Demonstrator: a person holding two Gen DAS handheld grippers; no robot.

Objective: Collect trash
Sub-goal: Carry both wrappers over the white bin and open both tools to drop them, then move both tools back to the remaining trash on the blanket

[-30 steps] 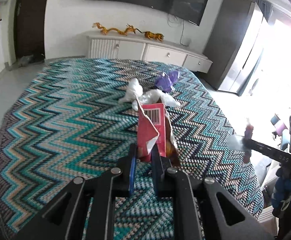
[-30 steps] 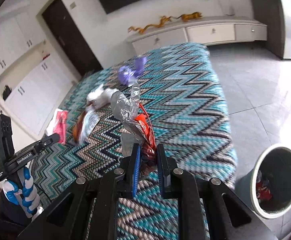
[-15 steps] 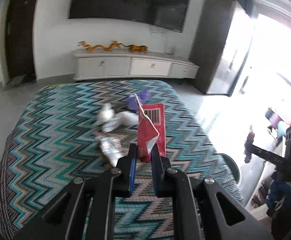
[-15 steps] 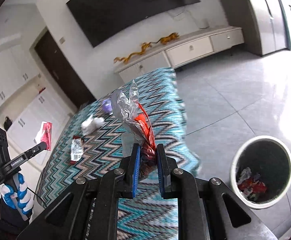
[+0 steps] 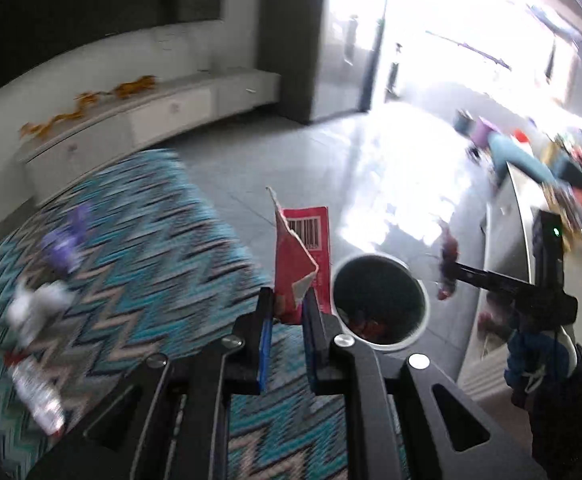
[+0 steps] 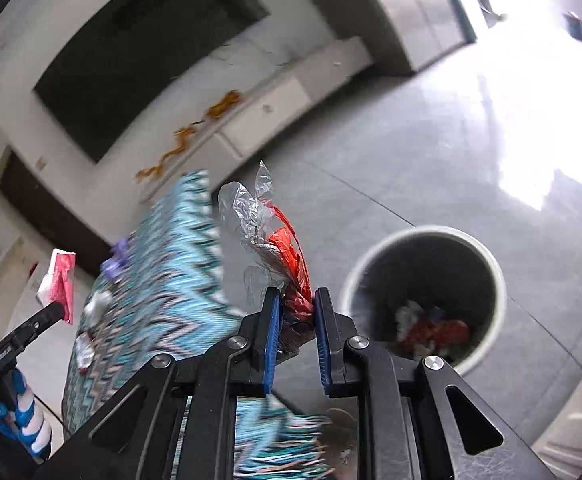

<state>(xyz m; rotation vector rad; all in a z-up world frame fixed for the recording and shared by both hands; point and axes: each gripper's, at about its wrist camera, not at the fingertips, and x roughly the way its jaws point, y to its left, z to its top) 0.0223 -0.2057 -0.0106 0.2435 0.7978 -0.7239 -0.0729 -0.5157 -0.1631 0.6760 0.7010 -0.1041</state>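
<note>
Left wrist view: the left gripper (image 5: 287,312), at centre frame, pinches a torn red wrapper (image 5: 301,254) with a barcode. The trash bin (image 5: 379,300) stands on the grey floor just right of the fingers. The right gripper (image 5: 449,264) appears at right, carrying its load. Blurred litter (image 5: 37,308) lies on the zigzag rug (image 5: 151,272) at left.

Right wrist view: the right gripper (image 6: 296,320) is clamped on a crumpled clear-and-red plastic wrapper (image 6: 275,248). This view alone looks into the bin (image 6: 425,292), lower right, showing trash (image 6: 431,330) at its bottom. The left gripper (image 6: 57,312) appears at far left.
</note>
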